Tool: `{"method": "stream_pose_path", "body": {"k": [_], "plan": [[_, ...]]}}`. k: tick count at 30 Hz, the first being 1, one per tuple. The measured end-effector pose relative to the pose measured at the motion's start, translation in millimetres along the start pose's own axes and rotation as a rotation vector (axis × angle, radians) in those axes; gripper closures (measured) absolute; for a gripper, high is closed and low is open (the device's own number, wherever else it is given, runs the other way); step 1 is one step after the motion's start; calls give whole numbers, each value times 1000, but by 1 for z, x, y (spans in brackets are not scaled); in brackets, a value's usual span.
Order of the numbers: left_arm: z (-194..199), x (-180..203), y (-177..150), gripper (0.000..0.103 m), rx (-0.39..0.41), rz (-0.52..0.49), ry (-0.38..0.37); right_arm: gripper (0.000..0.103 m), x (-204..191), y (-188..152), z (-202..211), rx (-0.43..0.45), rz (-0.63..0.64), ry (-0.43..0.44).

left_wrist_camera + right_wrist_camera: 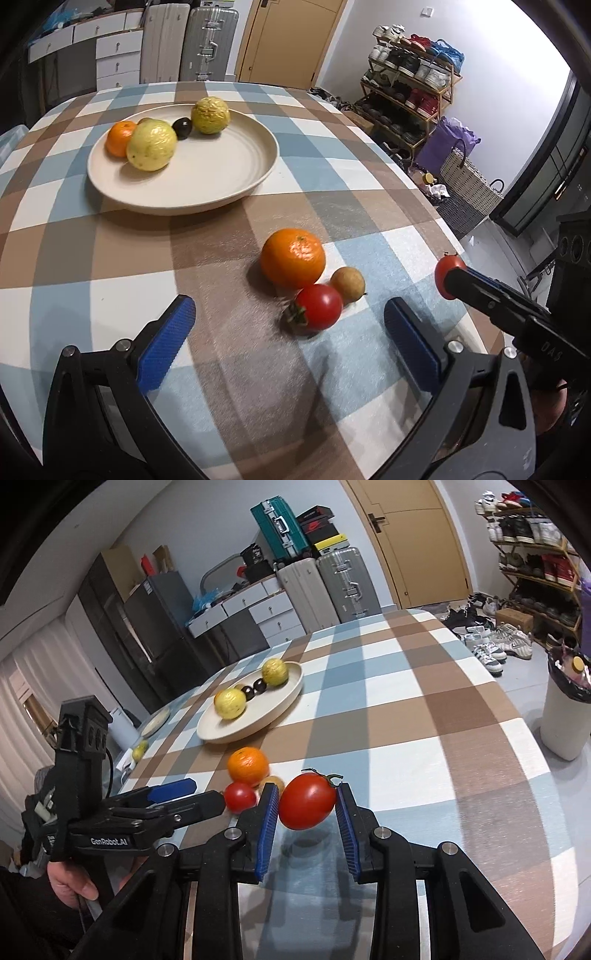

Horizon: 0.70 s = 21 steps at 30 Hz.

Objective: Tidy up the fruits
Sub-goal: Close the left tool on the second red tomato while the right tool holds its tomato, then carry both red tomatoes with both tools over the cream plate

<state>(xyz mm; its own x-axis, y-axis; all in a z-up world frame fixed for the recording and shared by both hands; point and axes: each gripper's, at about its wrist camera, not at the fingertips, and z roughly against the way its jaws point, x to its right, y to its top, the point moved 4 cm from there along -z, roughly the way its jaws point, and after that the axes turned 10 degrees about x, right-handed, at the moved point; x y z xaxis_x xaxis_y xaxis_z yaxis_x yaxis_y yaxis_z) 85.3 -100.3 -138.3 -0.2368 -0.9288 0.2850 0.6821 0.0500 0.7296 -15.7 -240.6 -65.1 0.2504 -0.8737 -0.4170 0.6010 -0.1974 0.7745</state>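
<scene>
The right hand-held gripper [307, 805] pinches a tomato [307, 802] clear of the tabletop [443, 720]. Carry it level to the plate [284, 698] (bare area nearest), probably lifting over the orange [247, 766]. The left hand-held gripper [290, 314] stands spread, empty.

The left wrist camera sits behind the left gripper [290, 345] and looks down and forward along its fingers, close above the checked table [92, 302], toward the plate [221, 177] and the door. The right wrist camera looks the same way from behind the right gripper [306, 802], a little from the right. Both views share the plate, the orange [293, 257] and the suitcases.
</scene>
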Motion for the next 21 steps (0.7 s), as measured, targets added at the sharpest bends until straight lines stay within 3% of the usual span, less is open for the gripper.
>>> {"method": "stream_pose_path", "body": {"k": [7,12,14,17,21], "plan": [[-6,5,1,16,-23,-6,-30,71,1,3,3,8,9,16],[-11,4,-2,42,-51,-5,-42,71,0,3,0,10,13,26],[-11,6,-5,62,-66,-16,-50,71,0,3,1,12,9,24],[-9,8,-7,74,-57,-31,-65,71,1,2,2,9,6,18],[-7,6,-7,76,-53,-21,-85,71,0,2,1,5,9,15]]}}
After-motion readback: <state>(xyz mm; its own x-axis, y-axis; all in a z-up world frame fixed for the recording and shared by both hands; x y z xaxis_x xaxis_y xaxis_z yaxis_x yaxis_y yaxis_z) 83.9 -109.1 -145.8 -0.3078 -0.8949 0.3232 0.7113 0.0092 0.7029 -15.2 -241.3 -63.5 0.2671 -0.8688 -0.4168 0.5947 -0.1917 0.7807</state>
